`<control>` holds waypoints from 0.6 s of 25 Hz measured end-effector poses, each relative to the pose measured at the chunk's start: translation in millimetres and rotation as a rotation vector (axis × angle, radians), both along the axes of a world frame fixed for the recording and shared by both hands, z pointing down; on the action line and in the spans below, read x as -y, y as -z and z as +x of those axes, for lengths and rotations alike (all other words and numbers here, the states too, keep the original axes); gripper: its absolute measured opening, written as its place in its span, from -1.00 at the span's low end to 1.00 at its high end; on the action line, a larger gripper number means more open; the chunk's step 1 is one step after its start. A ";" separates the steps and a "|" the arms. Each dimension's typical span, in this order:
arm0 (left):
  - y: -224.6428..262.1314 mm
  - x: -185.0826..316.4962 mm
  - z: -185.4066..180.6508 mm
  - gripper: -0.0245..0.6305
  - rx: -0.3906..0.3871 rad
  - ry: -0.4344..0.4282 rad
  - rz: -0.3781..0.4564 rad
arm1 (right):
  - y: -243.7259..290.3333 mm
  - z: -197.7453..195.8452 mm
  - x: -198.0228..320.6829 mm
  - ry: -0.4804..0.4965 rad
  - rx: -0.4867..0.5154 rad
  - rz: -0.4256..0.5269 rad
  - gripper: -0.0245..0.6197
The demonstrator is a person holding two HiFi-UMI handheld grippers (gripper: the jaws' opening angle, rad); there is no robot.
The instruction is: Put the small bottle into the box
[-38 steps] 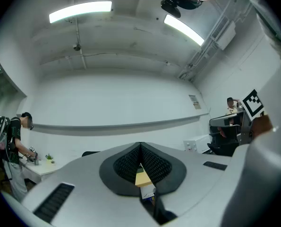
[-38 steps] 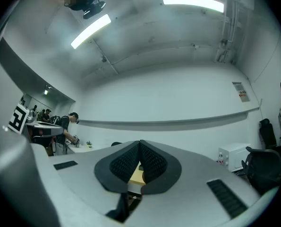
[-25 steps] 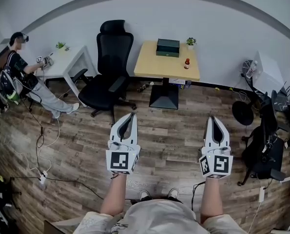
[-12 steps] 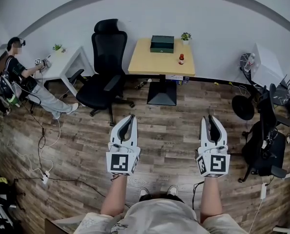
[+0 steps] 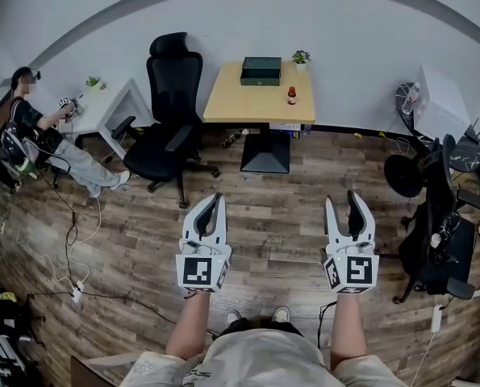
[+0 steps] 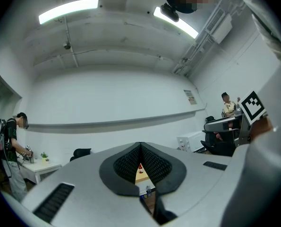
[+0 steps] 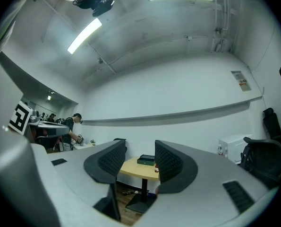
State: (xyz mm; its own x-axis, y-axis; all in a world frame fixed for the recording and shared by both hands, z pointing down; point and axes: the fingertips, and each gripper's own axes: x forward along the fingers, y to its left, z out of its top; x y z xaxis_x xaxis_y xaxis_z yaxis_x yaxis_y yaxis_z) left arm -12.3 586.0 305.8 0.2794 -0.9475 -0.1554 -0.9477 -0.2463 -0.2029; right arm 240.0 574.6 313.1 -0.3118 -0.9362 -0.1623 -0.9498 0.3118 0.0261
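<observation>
From the head view, the person holds both tongs out over the wood floor [image 5: 272, 216]. The left tongs [image 5: 211, 201] are pinched together at the tips and empty. The right tongs [image 5: 342, 201] have just been opening and stand wide, with nothing between them. Well ahead of both is the worktop [image 5: 248, 107]. The small bottle [image 5: 291, 96] stands upright on it, and the box [image 5: 260, 70] lies just beyond, nearer the left tongs' side.

In the left gripper view the left tongs [image 6: 140, 145] meet at the tips. The small bottle [image 6: 140, 166] shows far off through the slit below.

In the right gripper view the right tongs [image 7: 140, 157] gape. The box [image 7: 146, 160] on the worktop [image 7: 131, 168] shows far beyond the gap.
</observation>
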 end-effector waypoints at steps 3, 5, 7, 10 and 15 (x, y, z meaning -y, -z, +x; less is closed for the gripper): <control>-3.8 -0.4 14.2 -0.91 -0.001 0.007 -0.004 | -2.1 14.7 2.7 0.009 0.006 -0.001 -0.27; -8.1 -0.7 20.6 -0.91 -0.003 0.013 -0.012 | -4.0 22.4 4.7 0.014 0.005 -0.003 -0.27; -11.1 0.6 25.3 -0.91 -0.003 0.016 -0.018 | -5.3 28.3 7.8 0.017 0.008 -0.009 -0.27; -11.9 3.6 29.3 -0.91 -0.003 0.019 -0.020 | -6.4 32.4 12.5 0.019 0.007 -0.012 -0.27; -14.4 13.7 31.5 -0.91 -0.008 0.021 -0.018 | -8.4 32.9 23.2 0.025 0.004 -0.014 -0.27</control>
